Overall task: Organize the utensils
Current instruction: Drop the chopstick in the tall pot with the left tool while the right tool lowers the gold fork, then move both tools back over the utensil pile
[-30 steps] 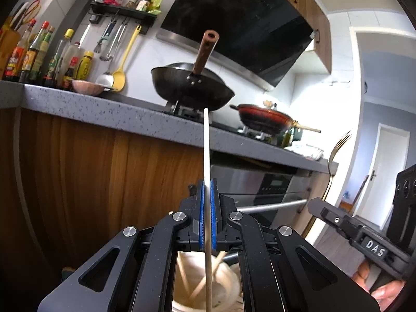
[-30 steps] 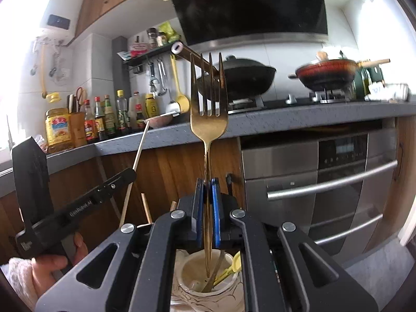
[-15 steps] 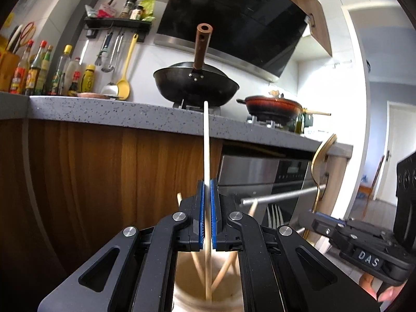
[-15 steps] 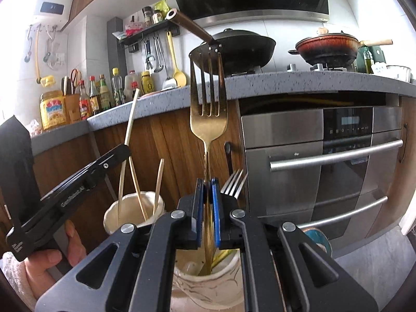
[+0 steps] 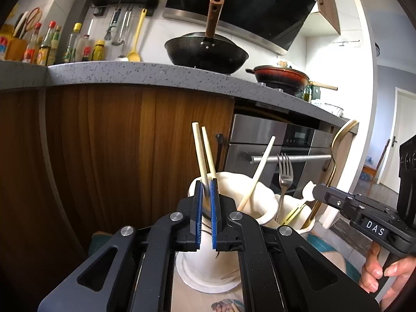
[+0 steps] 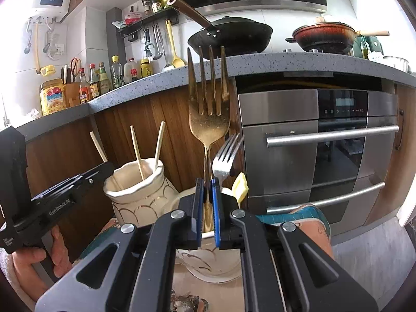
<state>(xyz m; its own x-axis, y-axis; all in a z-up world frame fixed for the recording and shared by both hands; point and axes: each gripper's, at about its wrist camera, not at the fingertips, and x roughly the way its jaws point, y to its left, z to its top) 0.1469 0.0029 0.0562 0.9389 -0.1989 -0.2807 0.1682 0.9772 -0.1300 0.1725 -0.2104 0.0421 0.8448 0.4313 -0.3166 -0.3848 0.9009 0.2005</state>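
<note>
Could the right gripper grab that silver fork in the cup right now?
Probably not: the right gripper is shut on the gold fork, so its jaws are occupied, though the silver fork stands unobstructed beside it.

The right gripper [image 6: 207, 182] pinches the thin handle of a gold fork [image 6: 208, 119], prongs pointing up, over a white cup [image 6: 210, 265]. A silver fork [image 6: 225, 156] stands in that cup. Chopsticks [image 6: 137, 153] stand in the cream jar [image 6: 137, 195] beside it.
</note>
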